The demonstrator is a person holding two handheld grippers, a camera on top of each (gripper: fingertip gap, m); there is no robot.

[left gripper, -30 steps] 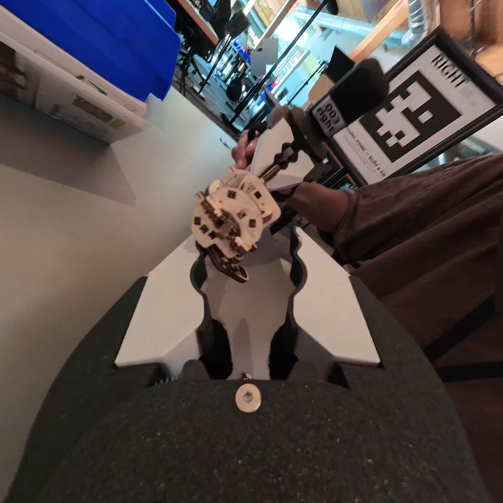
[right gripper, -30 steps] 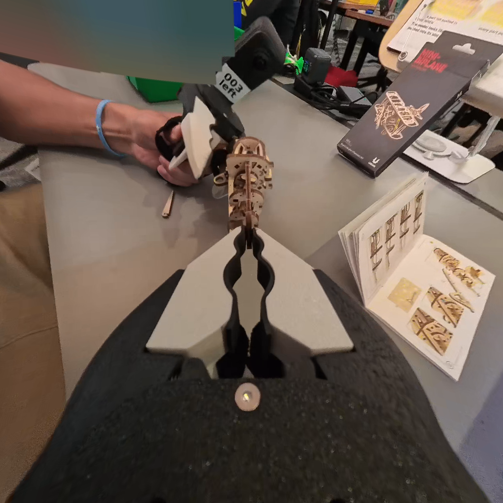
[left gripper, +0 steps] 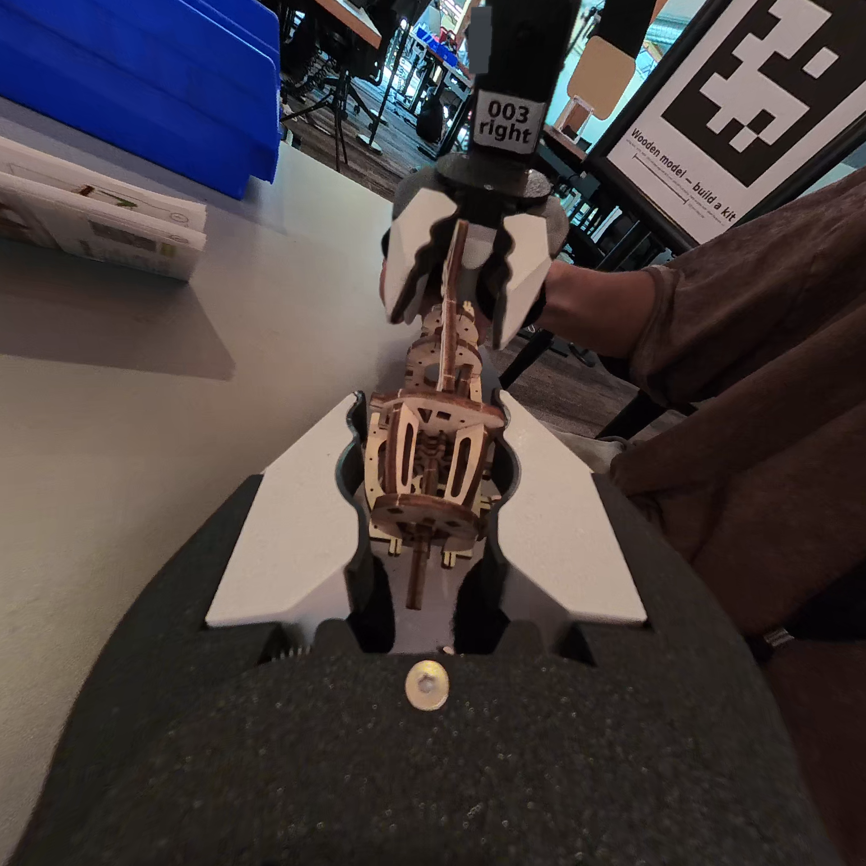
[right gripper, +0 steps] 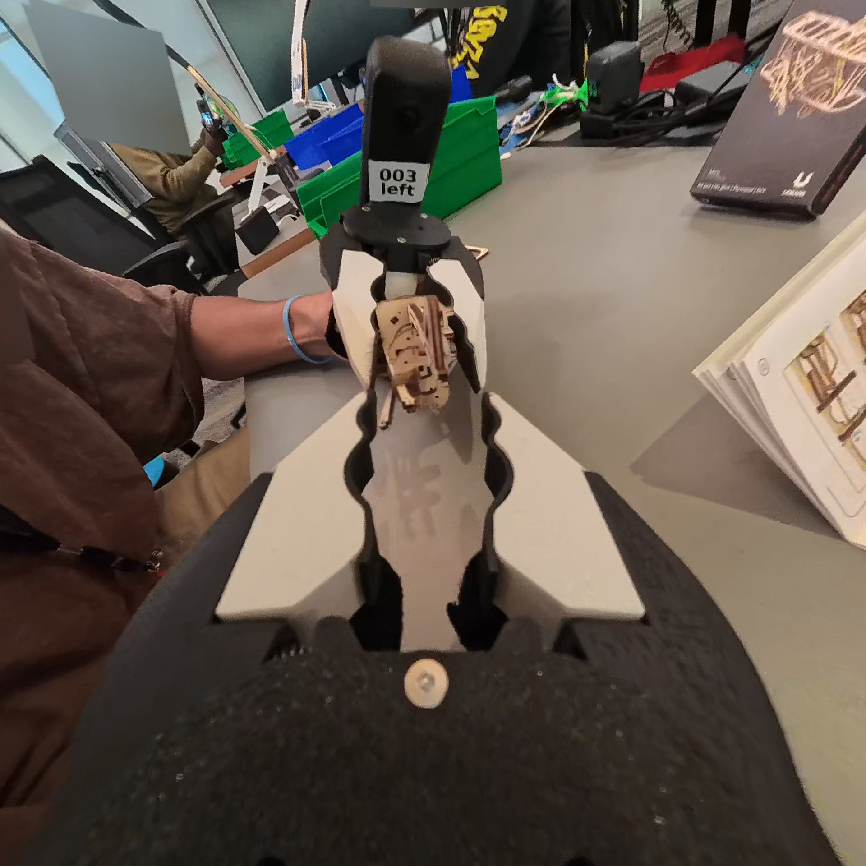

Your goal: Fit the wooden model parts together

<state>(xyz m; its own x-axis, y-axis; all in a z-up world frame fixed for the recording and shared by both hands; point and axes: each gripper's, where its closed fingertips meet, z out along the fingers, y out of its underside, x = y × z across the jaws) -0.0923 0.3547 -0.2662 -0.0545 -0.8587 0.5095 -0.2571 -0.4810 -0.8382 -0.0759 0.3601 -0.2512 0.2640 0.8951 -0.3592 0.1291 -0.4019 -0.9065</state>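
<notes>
While the wooden model [left gripper: 429, 473] is gripped between the left tongs [left gripper: 429, 412], the right tongs [right gripper: 429, 407] are held wide apart just beyond its tail.

A second ago the wooden model [left gripper: 429, 473] was pinched at its tail by the right hand-held gripper [right gripper: 426, 407], whose jaws were nearly together, while the left hand-held gripper [left gripper: 427, 398] stood spread just short of it. Now the model sits between the left one's white fingers [left gripper: 300, 520], gripped at both sides, and the right one's jaws have spread wide with only bare table [right gripper: 586, 304] showing between them. The two hand-held grippers have also swung round to face each other nose to nose, the model's thin tail reaching toward the right one.
</notes>
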